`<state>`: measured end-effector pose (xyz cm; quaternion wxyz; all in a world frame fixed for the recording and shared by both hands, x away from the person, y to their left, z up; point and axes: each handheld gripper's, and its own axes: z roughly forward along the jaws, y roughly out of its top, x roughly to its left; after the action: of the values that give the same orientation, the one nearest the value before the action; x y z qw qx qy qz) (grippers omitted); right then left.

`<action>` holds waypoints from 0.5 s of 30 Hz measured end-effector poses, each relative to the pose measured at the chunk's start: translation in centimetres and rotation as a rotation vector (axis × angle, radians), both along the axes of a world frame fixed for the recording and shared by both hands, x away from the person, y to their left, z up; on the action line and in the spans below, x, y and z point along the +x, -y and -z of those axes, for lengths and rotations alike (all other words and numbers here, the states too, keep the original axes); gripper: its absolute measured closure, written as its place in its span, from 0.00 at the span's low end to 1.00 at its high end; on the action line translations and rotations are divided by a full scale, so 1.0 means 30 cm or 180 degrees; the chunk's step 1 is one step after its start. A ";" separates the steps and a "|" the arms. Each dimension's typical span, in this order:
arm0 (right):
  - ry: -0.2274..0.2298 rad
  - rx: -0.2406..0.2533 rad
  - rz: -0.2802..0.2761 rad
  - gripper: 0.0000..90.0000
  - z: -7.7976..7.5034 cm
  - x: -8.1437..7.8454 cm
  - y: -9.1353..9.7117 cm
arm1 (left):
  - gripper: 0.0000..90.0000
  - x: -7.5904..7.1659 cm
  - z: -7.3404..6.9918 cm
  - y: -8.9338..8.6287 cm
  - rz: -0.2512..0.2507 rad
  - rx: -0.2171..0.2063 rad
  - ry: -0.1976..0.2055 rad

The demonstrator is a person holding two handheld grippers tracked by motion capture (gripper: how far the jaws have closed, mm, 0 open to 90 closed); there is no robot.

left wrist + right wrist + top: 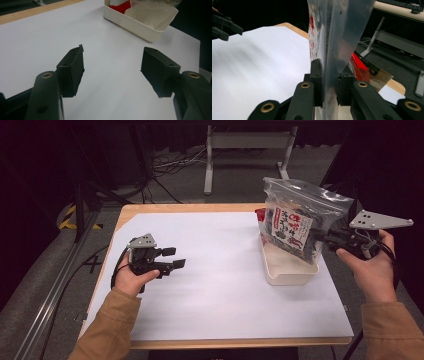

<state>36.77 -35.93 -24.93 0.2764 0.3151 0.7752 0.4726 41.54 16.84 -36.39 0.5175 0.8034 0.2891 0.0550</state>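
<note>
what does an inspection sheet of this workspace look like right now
surface: wooden table under a white sheet.
job's things: clear plastic zip bag of dark snacks with a printed label, upright, lifted over the cream plastic tray; a red packet lies in the tray.
clutter: nothing seen.
grippers: right gripper shut on the bag's edge; left gripper open, nothing between its jaws, above the sheet.
cables: black cables on the floor beyond the table.
surroundings: dark room, grey metal frame behind.
</note>
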 end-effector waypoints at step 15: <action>-0.0130 -0.0094 0.0114 0.87 0.052 0.026 0.016 | 0.39 0.000 0.010 0.011 0.0018 0.0030 -0.0043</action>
<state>37.54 -36.42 -26.49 0.2736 0.3344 0.7818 0.4496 41.56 16.50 -36.69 0.5120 0.8070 0.2900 0.0494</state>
